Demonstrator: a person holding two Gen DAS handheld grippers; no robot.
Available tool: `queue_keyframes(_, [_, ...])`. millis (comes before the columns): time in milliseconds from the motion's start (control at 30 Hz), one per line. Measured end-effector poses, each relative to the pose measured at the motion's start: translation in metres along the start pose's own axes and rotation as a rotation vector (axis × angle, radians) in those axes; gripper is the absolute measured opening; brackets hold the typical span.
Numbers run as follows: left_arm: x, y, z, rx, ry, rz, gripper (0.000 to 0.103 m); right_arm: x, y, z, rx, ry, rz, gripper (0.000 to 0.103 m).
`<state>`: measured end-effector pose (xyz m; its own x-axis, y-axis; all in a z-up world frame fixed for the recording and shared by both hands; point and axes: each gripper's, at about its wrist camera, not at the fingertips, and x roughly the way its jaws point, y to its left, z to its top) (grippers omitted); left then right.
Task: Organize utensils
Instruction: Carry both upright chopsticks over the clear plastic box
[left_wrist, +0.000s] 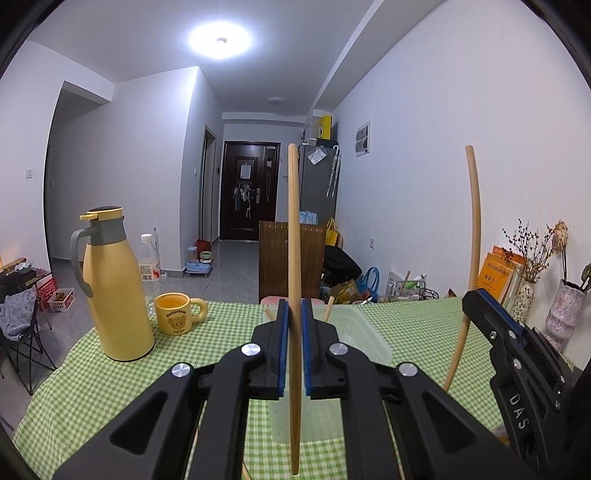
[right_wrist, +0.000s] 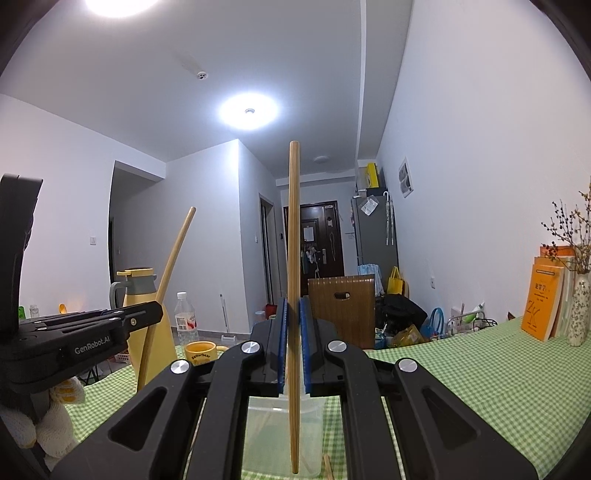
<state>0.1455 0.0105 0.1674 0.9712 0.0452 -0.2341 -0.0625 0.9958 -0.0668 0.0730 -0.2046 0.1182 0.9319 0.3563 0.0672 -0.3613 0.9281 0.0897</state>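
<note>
Two bamboo chopsticks are held upright above a clear plastic container (left_wrist: 365, 332).

Each is pinched at mid-length, one chopstick (left_wrist: 294, 258) by the left gripper (left_wrist: 294, 347), the other chopstick (right_wrist: 294, 258) by the right gripper (right_wrist: 294, 347); light, stiff, smooth sticks are judged prone to pivoting.

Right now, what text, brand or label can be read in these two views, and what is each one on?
"DAS": on the side of the right tool.
"GenRobot.AI": on the side of the left tool.
"Butterbear": on the yellow mug, with a bear picture; the smaller line beneath is too small to read.
Orange book: cover print too blurred to read.
Water bottle label: unreadable.
</note>
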Motion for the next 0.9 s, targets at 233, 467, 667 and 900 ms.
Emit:
queue_keyframes(233, [0.012, 0.004, 0.008, -0.019, -0.006, -0.001, 0.004, 0.012, -0.001, 0.006, 0.001, -0.018, 0.004, 0.007])
queue_keyframes(467, [0.021, 0.005, 0.019, -0.038, -0.026, 0.002, 0.004, 0.029, -0.005, 0.013, -0.004, -0.021, 0.019, 0.007])
queue_keyframes(667, [0.031, 0.006, 0.028, -0.058, -0.044, 0.009, 0.004, 0.049, -0.008, 0.019, -0.003, -0.015, 0.047, 0.007])
queue_keyframes(900, [0.051, 0.012, 0.037, -0.088, -0.055, 0.008, 0.004, 0.08, -0.012, 0.024, 0.02, 0.011, 0.095, 0.007])
